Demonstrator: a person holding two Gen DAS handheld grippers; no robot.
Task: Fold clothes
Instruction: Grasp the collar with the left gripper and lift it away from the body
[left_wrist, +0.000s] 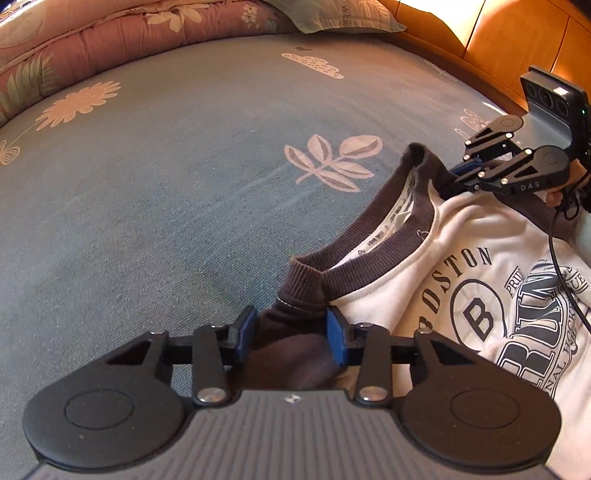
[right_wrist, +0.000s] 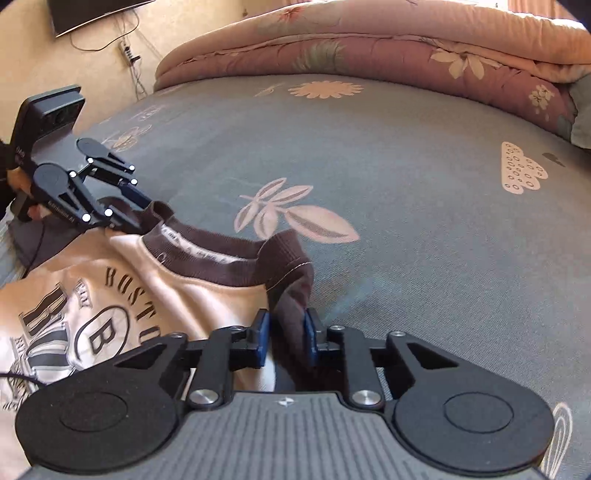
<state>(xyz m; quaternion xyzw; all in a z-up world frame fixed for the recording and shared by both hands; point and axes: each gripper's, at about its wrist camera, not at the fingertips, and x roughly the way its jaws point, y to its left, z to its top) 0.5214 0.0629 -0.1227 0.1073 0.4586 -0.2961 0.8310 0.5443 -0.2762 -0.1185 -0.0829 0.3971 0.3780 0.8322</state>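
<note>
A white sweatshirt (left_wrist: 424, 258) with a brown collar (left_wrist: 373, 269), brown sleeves and a "BOSTON" print lies front-up on the bed. My left gripper (left_wrist: 291, 332) is shut on bunched brown fabric at one shoulder, beside the collar. In the same view, my right gripper (left_wrist: 458, 177) grips the opposite shoulder at the far side of the collar. The right wrist view shows the sweatshirt (right_wrist: 129, 280) from the other side. There my right gripper (right_wrist: 286, 332) is shut on the brown shoulder fabric. My left gripper (right_wrist: 136, 218) pinches the far shoulder, with a hand behind it.
A blue-grey bed sheet (left_wrist: 184, 184) with flower prints stretches ahead of the collar. A folded pink quilt (right_wrist: 369, 48) lies along the far edge, a pillow (left_wrist: 332, 14) beside it. A wooden headboard (left_wrist: 498, 44) lines one side. A cable (left_wrist: 554, 251) trails over the print.
</note>
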